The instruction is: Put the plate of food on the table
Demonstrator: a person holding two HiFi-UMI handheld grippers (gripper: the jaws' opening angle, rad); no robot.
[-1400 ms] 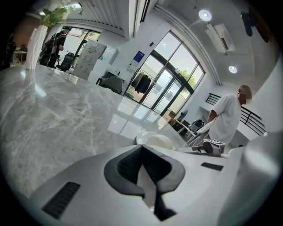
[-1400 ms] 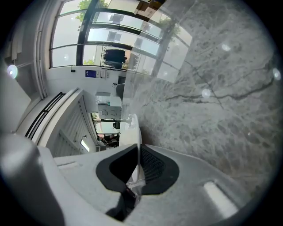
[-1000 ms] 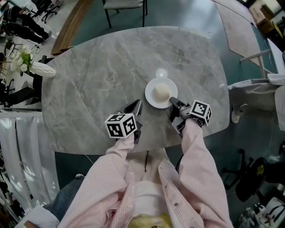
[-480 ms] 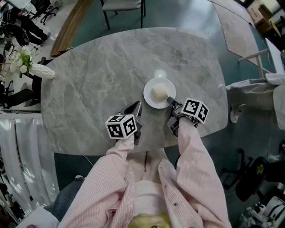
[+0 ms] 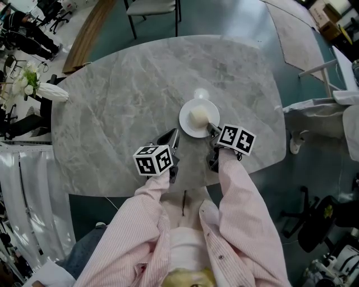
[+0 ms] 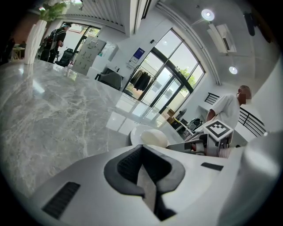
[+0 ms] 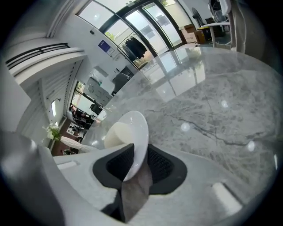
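My right claw has just been opening, released about the rim of the plate seated on the tabletop; placement judged complete.

A grey marble desk stands on a teal floor, with a chair at 12 o'clock and white flowers at 9 o'clock. Tall windows and round ceiling lights lie beyond.

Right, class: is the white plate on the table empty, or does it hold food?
It holds food. A pale rounded lump sits in the middle of the plate; the head view and both gripper views show it.
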